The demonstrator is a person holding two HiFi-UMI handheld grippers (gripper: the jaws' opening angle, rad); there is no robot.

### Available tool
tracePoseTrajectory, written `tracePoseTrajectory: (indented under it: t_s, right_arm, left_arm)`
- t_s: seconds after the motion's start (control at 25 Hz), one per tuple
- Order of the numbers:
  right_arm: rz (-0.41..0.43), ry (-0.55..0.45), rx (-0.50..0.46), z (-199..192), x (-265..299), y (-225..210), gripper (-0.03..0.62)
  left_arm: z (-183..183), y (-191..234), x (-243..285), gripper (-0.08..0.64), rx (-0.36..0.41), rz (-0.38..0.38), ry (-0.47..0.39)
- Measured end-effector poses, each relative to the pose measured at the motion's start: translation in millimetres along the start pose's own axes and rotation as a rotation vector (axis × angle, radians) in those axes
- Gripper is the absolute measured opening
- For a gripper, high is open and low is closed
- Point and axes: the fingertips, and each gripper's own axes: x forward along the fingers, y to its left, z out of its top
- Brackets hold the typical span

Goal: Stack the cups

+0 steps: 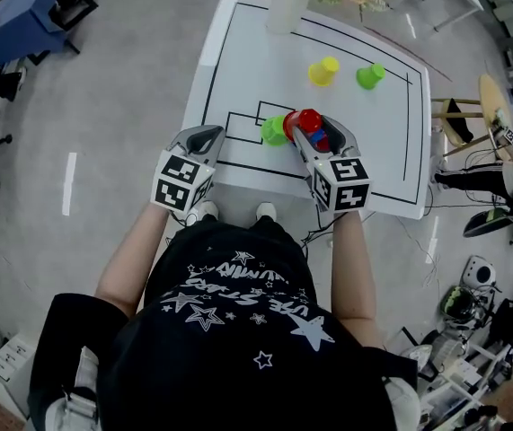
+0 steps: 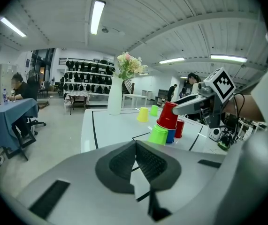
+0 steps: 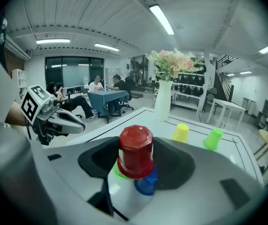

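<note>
Red cup (image 3: 135,146) is upside down and grasped in the right claw (image 3: 136,159), right over a blue cup (image 3: 147,185) and a green cup (image 3: 115,173) at the near middle of the table (image 1: 238,70). I can't tell whether it touches them. A second red cup (image 2: 179,128) stands just beside the blue one. Left claw (image 2: 135,148) is clenched on nothing, lower left of the cluster in the head view. Upper right, a yellow cup (image 1: 322,71) and a far green cup (image 1: 370,76) stand well apart from the cluster. A vase (image 1: 288,3) stands at the table's top edge.
</note>
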Motion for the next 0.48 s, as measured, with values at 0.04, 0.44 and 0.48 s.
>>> tracePoseTrajectory:
  t_s: [0.04, 0.44, 0.48]
  right_arm:
    - [-0.002, 0.000, 0.002, -0.2, 0.5, 0.4, 0.230]
    - [-0.029, -0.026, 0.027, 0.2, -1.2, 2.1, 0.249]
    - [-0.031, -0.036, 0.034, 2.5, -3.5, 2.2, 0.255]
  left_arm:
    - [-0.6, 0.5, -1.3, 0.012, 0.002, -0.001, 0.000]
    - [-8.9, 5.8, -12.4, 0.012, 0.010, -0.014, 0.007]
    - [-8.9, 6.0, -13.2, 0.012, 0.010, -0.018, 0.006]
